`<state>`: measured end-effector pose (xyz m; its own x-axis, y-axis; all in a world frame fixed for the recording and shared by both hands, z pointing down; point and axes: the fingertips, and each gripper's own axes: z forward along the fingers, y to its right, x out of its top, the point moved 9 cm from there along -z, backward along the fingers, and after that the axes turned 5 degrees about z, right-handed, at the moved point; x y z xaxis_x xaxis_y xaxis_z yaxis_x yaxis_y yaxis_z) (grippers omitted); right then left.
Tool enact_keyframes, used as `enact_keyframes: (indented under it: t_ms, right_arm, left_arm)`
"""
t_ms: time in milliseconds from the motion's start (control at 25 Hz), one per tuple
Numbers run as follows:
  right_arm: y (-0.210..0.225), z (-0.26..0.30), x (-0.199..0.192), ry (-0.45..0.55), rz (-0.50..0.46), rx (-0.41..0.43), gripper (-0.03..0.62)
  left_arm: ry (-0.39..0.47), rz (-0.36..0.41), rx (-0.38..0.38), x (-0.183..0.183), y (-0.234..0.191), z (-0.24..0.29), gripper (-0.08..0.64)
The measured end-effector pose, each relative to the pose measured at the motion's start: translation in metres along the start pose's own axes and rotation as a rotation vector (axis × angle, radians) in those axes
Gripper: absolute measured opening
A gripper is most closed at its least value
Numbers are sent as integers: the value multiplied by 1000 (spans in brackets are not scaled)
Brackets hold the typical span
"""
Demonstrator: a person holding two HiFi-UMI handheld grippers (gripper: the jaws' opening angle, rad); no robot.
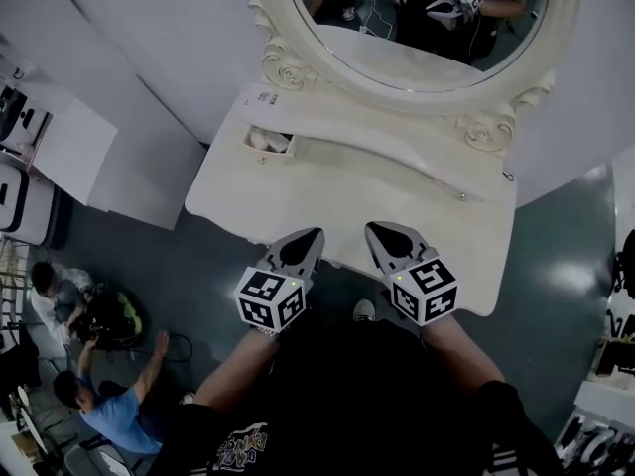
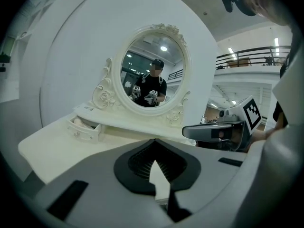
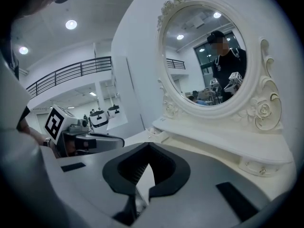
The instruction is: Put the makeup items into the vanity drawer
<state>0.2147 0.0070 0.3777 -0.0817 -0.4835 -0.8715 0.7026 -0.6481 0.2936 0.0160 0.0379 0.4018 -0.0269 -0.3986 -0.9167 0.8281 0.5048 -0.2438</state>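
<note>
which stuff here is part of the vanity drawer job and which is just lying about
Job: open vanity drawer holding pale items; vanity top; left hand-held gripper and right hand-held gripper, both shut, empty.
Lying about: oval mirror; white cabinet; person in blue shirt.

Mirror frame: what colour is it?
The mirror frame is creamy white with carved roses, clearest in the right gripper view.

Smooth cream vanity [image 1: 298, 191] gleaming softly beneath glossy glass
The mirror [image 1: 427, 18] is reflecting sharply inside a carved frame [image 1: 283, 67] that is looking painted and satin-smooth; the left gripper [image 1: 310, 238] and right gripper [image 1: 377, 234] are showing matt grey plastic shells with ribbed black pads [image 2: 142, 161], and the grey floor [image 1: 556, 266] is shining with glossy highlights.
</note>
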Motion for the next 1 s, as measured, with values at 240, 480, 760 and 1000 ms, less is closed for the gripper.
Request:
enact_keyframes:
  t_ms: [240,480,760,1000]
  right_arm:
    - [-1,-16,-13,-20,-10,36,29]
    - [-5,-25,-23,-38,-19,66,29]
    - [-5,-32,-30,-43,-16,79,29]
    - [-9,-33,-32,-39,-17,89,29]
  left_arm:
    - [-6,-5,22,-8,23,-1,0]
    - [-10,-5,31,-16,39,-1,0]
    - [-11,-3,44,-20,47,-3,0]
    - [-10,5,52,-20,46,-7,0]
